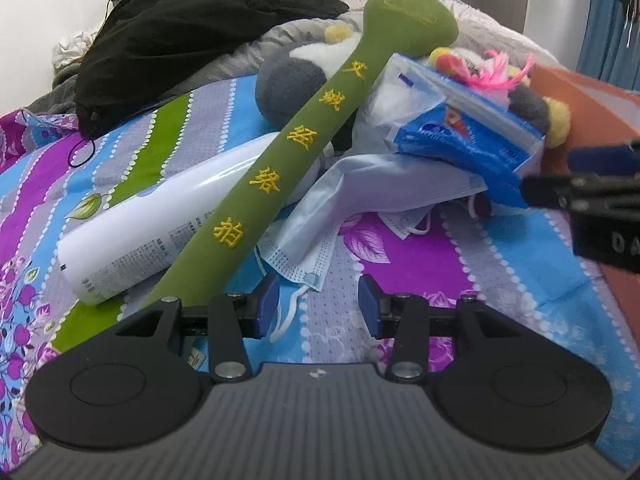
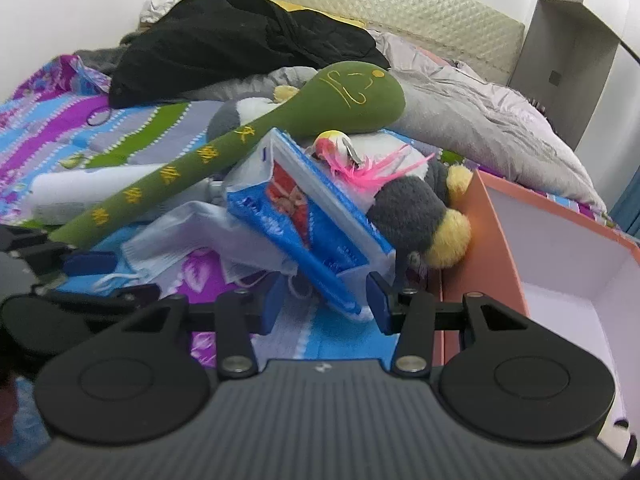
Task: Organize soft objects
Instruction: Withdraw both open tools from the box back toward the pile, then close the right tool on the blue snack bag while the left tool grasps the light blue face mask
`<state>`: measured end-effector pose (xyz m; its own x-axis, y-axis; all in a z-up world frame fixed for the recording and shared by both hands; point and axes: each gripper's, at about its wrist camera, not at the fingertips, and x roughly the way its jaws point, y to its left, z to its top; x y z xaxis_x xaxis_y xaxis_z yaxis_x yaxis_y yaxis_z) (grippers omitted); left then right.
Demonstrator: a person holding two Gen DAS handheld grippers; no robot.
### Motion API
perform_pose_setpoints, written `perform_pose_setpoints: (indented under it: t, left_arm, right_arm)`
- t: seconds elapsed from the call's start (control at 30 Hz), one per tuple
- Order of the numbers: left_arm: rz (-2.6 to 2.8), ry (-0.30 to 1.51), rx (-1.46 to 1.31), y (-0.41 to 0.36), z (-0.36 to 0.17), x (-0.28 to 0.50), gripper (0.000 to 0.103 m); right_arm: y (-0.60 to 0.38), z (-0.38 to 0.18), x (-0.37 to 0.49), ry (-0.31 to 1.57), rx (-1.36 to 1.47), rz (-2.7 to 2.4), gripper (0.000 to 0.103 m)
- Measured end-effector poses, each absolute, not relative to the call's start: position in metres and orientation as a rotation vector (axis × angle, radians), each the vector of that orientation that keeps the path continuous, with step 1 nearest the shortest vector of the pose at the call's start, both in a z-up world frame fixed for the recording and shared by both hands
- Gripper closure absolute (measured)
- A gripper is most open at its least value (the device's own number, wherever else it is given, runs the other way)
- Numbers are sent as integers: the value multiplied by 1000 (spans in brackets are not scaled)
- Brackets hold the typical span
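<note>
left gripper (image 1: 318,306) half-spread, empty, over face masks (image 1: 308,248) | right gripper (image 2: 326,300) part-spread around blue tissue pack (image 2: 308,220) corner, contact unclear | green plush mallet (image 1: 280,152) slanted across white bottle (image 1: 160,216) | orange box (image 2: 560,248) rightward on bedsheet (image 1: 420,256)

Soft, even indoor light; fisheye bending at the edges, slight blur, no harsh glare.

one green plush mallet (image 1: 280,152), one white bottle (image 1: 160,220), one orange box (image 2: 560,248) — two grippers
</note>
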<state>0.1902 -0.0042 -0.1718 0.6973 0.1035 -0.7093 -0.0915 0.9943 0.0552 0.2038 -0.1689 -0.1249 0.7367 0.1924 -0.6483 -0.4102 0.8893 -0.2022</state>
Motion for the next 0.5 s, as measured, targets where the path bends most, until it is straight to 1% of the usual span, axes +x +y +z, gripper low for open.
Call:
perform_pose_setpoints:
  t: [0.13,0.2,0.23,0.27,0.3,0.33,0.37,0.4,0.5]
  left_arm:
    - [129,811,21,-4,-183,201,57]
    - [136,807,-3,0,-186,203,67]
    - [143,800,-5,1,-187,203,71]
    - [149,798,-9,2,-187,204,79]
    - [153,795,-19,5,-187,204,87]
    - [158,793,-33,7,-187,205,89]
    - [159,791,-45,9,-187,205,96]
    - [155,791,-56,11,-187,206,98]
    - [153,789,-103,17,-185,203,99]
  right_arm:
    - [-159,-136,218,647,-412,320,55]
    - [-153,-142,224,642,-450,318,56]
    - [-152,-145,226,642,-464,330,61]
    - [-149,-148,228,648,-482,344,70]
    - [-147,-151,229,654,-500,354,76]
    - [-145,-154,230,656,-514,359,78]
    - [-144,-156,231,663,-524,367,83]
    - [-143,-157,233,666,-525,373,84]
    - [-144,-154,229,659,-528,379,93]
